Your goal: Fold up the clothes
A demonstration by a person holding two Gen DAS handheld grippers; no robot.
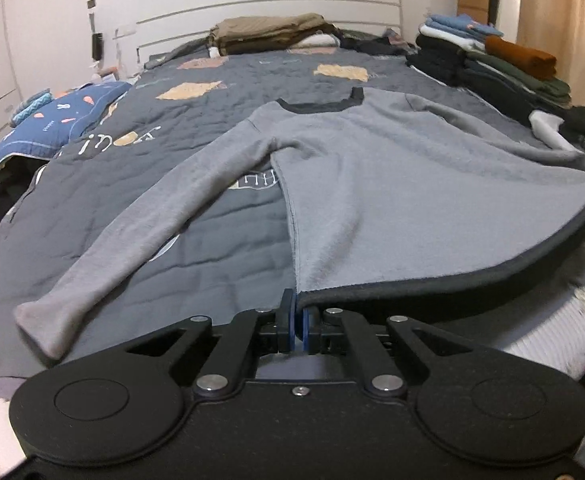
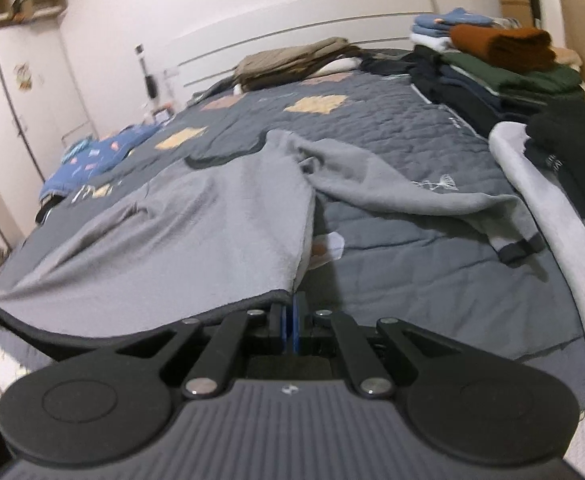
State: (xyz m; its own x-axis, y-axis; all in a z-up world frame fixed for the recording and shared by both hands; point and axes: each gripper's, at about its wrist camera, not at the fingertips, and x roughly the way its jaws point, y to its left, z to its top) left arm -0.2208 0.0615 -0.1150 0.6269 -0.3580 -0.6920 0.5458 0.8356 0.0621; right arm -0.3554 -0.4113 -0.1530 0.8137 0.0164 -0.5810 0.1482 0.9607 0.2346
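1. While you look along your left gripper (image 1: pixel 297 316), its blue-padded fingers (image 1: pixel 288 320) are pressed together on the dark bottom hem of the grey long-sleeved fleece sweatshirt (image 1: pixel 372 184), pinching that hem at its left corner.
2. Your right gripper (image 2: pixel 291 312) is likewise clamped tight, its fingers (image 2: pixel 284 320) nipping the same dark hem at its right corner, where the side seam comes down.
3. Between the two grips the hem hangs clear of the grey quilted bedspread (image 1: pixel 132 248), curving in a dark band; the body of the sweatshirt slopes away from your grippers toward the white slatted headboard (image 1: pixel 268 4).
4. Lying on the bedspread, the sweatshirt's collar with its dark trim (image 1: pixel 316 106) points at the headboard; the left sleeve (image 1: pixel 132 240) runs flat and diagonal, its cuff toward the foot of the bed.
5. In the right wrist view, the right sleeve (image 2: pixel 412 196) lies rumpled on the bedspread, its dark-edged cuff (image 2: pixel 518 250) beside a pale grey garment (image 2: pixel 540 200) at the bed's edge.
6. Against the headboard sits a folded khaki pile (image 1: pixel 268 32).
7. Right of the headboard stand stacks of folded clothes (image 1: pixel 500 60), topped by a rust-brown piece.
8. Left of the sweatshirt, at the bedspread's edge, lies a blue patterned pillow (image 1: pixel 60 120).
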